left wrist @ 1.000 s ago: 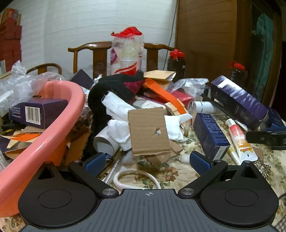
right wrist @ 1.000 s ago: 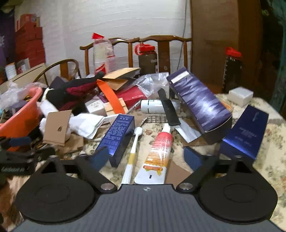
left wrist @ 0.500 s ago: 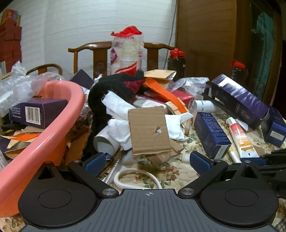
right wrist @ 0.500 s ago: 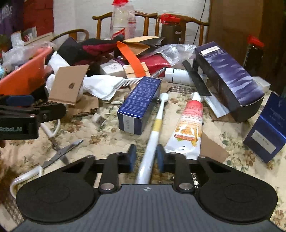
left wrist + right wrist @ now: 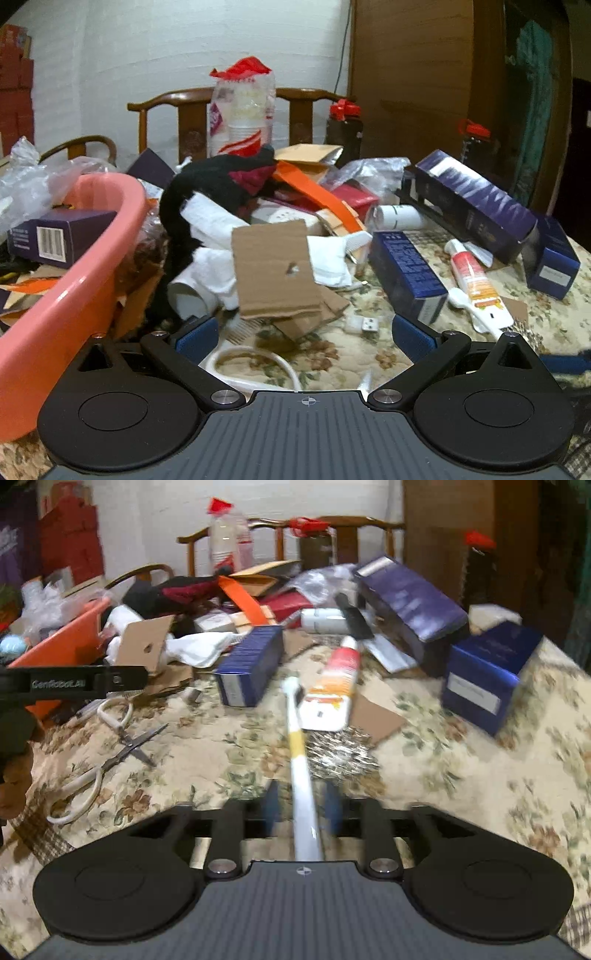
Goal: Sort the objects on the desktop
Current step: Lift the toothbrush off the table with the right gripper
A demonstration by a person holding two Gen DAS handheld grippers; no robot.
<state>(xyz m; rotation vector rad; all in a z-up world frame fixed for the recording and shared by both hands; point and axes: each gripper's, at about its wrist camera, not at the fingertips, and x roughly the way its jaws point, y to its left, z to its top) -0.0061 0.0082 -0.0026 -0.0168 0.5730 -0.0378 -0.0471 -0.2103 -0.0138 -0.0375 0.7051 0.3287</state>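
Observation:
A white toothbrush (image 5: pixel 297 746) with a yellow band lies along the floral tablecloth, its handle running between the jaws of my right gripper (image 5: pixel 303 805). Those jaws are opening, and a gap shows on each side of the handle. The brush head sits beside a red and white toothpaste tube (image 5: pixel 334 686). My left gripper (image 5: pixel 303 332) stands wide open, low over the white loop of a pair of scissors (image 5: pixel 125 753), holding nothing. A pink basin (image 5: pixel 74 280) is at its left, with a purple box inside.
A blue box (image 5: pixel 251 664) lies left of the tube, with larger dark boxes (image 5: pixel 410 605) at the right. Cardboard (image 5: pixel 273 269), tissue, black cloth and plastic are heaped at the back. A shiny metal scrubber (image 5: pixel 340 753) lies by the brush. Chairs stand behind the table.
The right gripper came down, shut on the toothbrush and drew it toward the near edge. Its jaws now stand apart again. The left gripper has not moved.

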